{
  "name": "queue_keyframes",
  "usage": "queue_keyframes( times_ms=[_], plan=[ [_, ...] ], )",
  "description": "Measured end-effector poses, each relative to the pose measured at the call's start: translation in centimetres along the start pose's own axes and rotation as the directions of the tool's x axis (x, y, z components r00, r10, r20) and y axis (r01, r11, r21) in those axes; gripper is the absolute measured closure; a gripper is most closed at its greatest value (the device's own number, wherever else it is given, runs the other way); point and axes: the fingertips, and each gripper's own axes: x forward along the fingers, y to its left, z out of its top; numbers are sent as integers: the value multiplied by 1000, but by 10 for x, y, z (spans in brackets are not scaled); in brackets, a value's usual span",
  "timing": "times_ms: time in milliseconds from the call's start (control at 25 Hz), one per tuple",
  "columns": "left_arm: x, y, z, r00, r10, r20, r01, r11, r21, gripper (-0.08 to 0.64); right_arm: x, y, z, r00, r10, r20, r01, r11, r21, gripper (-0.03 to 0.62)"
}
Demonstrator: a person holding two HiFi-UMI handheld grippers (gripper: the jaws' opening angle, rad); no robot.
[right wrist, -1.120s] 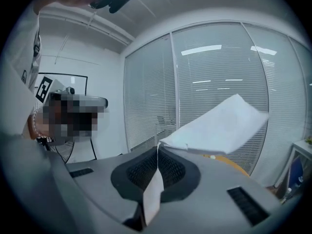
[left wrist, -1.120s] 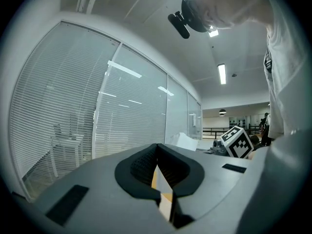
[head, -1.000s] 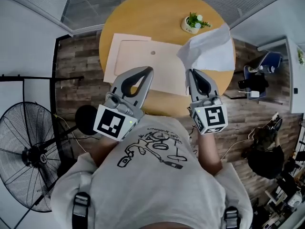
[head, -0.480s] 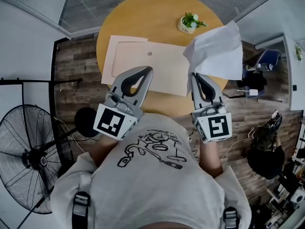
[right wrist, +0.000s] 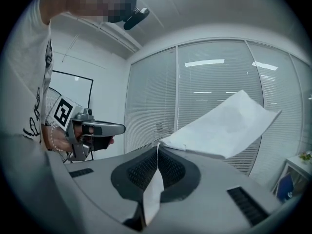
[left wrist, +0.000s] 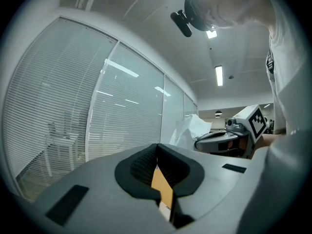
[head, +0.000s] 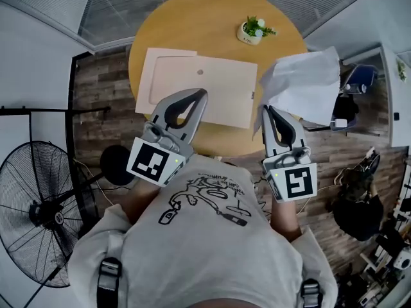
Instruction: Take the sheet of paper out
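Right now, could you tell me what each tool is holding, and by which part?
Right tool: the white sheet of paper, by its near edge. Left tool: the tan envelope, by its near edge.

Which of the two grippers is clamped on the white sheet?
The right gripper: its jaws pinch the white sheet; the left gripper grips the tan envelope.

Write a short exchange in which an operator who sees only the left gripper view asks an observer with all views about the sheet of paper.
Operator: What tan thing is between my fingers?
Observer: The head view shows the left gripper shut on a large envelope spread over the round table.
Operator: Is the sheet out?
Observer: Yes. The head view shows the white sheet wholly outside the envelope, to its right, a corner held by the right gripper.
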Motion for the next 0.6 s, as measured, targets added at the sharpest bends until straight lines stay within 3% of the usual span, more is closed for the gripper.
queue_keyframes(
  times_ms=[600],
  plan=[
    [-8,-8,0,1000,-5,8,5,1000,5,538,-15,12,10,1000,6,22,-5,1000,-22,584]
  ],
)
